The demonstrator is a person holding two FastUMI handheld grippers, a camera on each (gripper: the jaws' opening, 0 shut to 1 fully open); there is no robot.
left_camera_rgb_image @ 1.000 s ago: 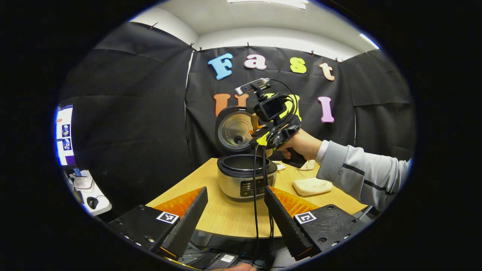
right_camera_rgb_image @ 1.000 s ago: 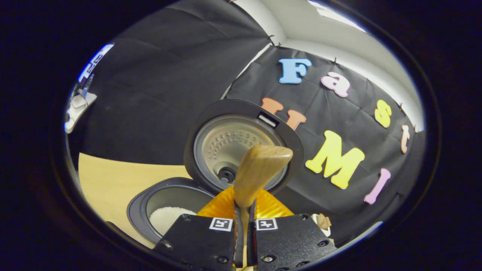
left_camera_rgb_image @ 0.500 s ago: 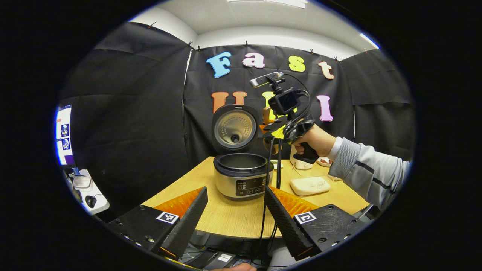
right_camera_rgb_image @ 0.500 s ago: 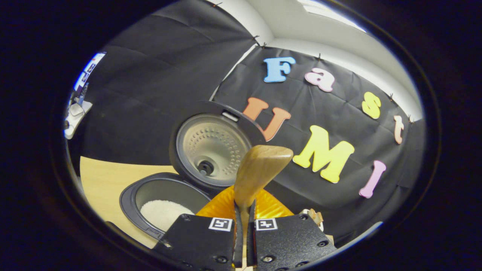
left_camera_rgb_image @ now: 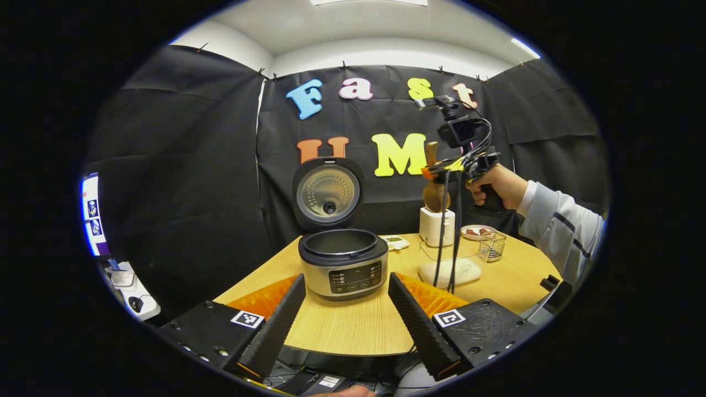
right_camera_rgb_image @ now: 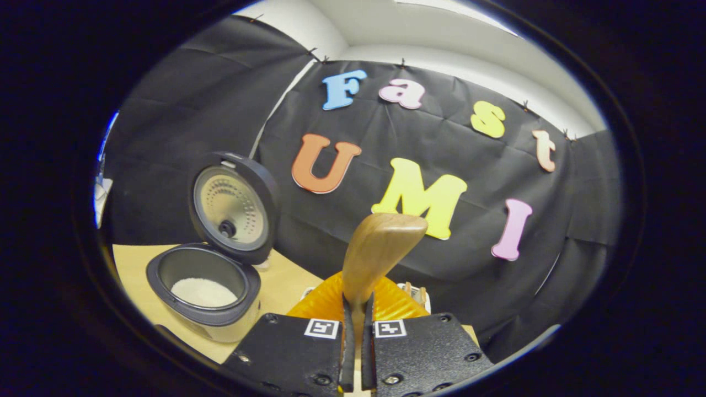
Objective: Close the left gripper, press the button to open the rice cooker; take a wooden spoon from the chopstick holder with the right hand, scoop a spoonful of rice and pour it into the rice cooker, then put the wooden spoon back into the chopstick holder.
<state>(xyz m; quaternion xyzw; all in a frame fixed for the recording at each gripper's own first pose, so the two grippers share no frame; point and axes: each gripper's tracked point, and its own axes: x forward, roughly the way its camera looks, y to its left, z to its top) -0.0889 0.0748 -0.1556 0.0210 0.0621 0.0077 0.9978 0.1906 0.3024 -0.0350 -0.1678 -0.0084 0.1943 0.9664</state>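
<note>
The wooden spoon (right_camera_rgb_image: 380, 251) sits pinched between the right gripper's (right_camera_rgb_image: 356, 331) two fingers, which press on its handle from both sides; the broad end rises up ahead of the camera in the right gripper view. From the left gripper view the same spoon (left_camera_rgb_image: 434, 196) hangs bowl-down from the right gripper (left_camera_rgb_image: 441, 171), directly above the white chopstick holder (left_camera_rgb_image: 437, 226) at the back of the table, the bowl just over its top; whether it touches the holder cannot be told. A hand (left_camera_rgb_image: 493, 184) with a pale grey sleeve grips that tool, and dark cables drop from it towards the table.

Over to the rice cooker (left_camera_rgb_image: 343, 262): it stands on the wooden table (left_camera_rgb_image: 353, 325), well to the left of the holder, lid (left_camera_rgb_image: 327, 193) swung fully up and standing upright behind the pot. In the right gripper view the cooker (right_camera_rgb_image: 204, 292) shows a mound of white rice (right_camera_rgb_image: 203, 292) in the inner pot.

The left gripper (left_camera_rgb_image: 345, 309) hangs back at the near edge of the table, fingers spread wide apart with nothing between them, the cooker framed in the gap. Near the holder sit a small wire basket (left_camera_rgb_image: 491, 245), a small dish (left_camera_rgb_image: 474, 231), and a flat white container (left_camera_rgb_image: 449, 272).
</note>
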